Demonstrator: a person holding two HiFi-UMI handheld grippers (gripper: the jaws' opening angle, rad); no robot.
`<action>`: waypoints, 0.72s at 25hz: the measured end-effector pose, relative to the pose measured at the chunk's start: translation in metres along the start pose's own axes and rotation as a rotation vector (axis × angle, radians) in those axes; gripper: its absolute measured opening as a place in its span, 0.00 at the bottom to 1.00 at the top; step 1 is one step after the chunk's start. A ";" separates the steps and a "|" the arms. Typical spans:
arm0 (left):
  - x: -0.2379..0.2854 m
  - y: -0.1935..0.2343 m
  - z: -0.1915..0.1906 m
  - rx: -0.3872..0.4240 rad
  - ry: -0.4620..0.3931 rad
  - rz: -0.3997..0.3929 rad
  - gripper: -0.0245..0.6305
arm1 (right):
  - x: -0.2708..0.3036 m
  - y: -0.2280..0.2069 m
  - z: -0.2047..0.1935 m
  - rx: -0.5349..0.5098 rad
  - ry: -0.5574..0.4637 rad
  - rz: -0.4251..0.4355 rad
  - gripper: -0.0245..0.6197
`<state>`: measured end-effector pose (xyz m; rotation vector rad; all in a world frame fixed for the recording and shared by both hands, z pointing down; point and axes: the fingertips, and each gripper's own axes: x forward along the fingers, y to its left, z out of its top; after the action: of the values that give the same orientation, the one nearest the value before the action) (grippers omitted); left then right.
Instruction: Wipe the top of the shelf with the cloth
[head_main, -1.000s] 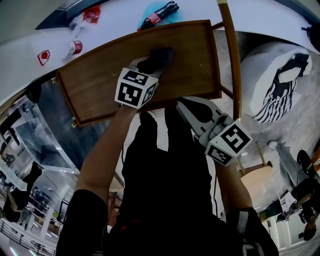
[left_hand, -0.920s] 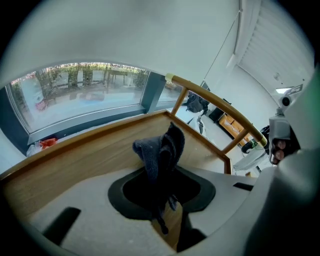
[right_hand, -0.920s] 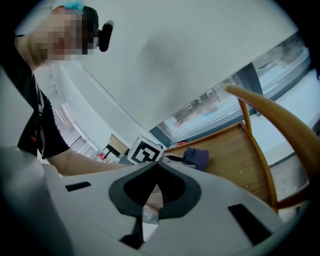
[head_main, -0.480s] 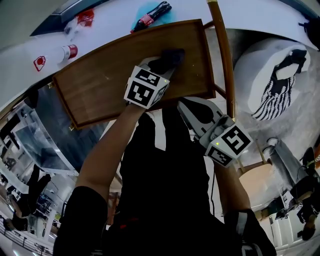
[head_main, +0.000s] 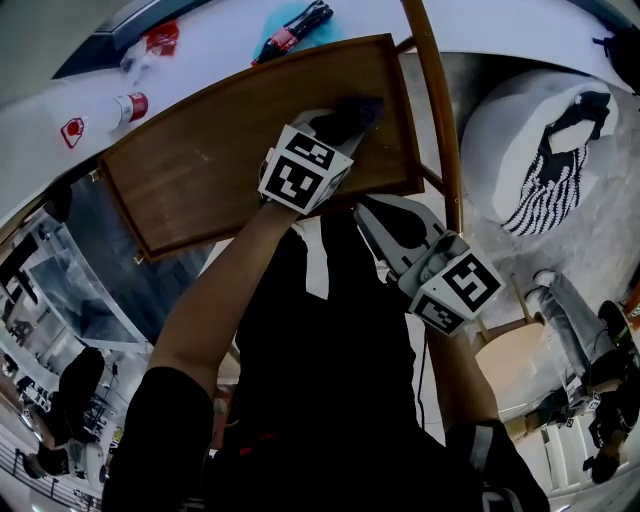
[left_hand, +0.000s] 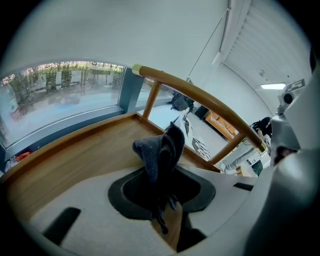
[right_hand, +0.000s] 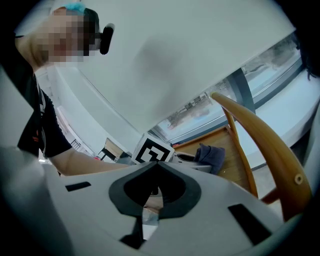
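Note:
The shelf's wooden top (head_main: 200, 160) lies tilted across the upper head view, with a raised rim. My left gripper (head_main: 345, 118) presses a dark blue cloth (head_main: 355, 108) onto the top near its right end. In the left gripper view the cloth (left_hand: 161, 147) stands bunched between the jaws, over the wood (left_hand: 75, 160). My right gripper (head_main: 365, 212) hangs below the shelf's near edge, off the wood, shut and holding nothing. The right gripper view shows the cloth (right_hand: 211, 156) and the left gripper's marker cube (right_hand: 152, 149) ahead.
A curved wooden rail (head_main: 432, 110) runs along the shelf's right side. A white ledge behind holds a red-capped bottle (head_main: 120, 108) and a blue packet (head_main: 290, 28). A white pouf with a black pattern (head_main: 545, 150) sits at right. Glass panels (head_main: 100, 270) lie left.
My left gripper has slid the cloth to the right along the shelf top, toward the right rim. The right gripper has stayed where it was.

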<state>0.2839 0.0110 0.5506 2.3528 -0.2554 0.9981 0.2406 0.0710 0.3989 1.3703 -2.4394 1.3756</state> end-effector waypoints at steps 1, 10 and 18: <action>0.001 -0.002 0.001 -0.003 0.005 -0.009 0.22 | 0.000 0.000 0.000 0.000 0.000 -0.002 0.05; -0.017 0.008 0.002 -0.052 -0.040 -0.023 0.22 | 0.011 0.010 0.006 -0.012 0.008 0.016 0.05; -0.105 0.057 -0.036 -0.136 -0.105 0.111 0.22 | 0.054 0.053 -0.002 -0.042 0.061 0.092 0.05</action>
<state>0.1669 -0.0197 0.5210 2.2904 -0.4834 0.8794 0.1697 0.0476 0.3861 1.2028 -2.5057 1.3549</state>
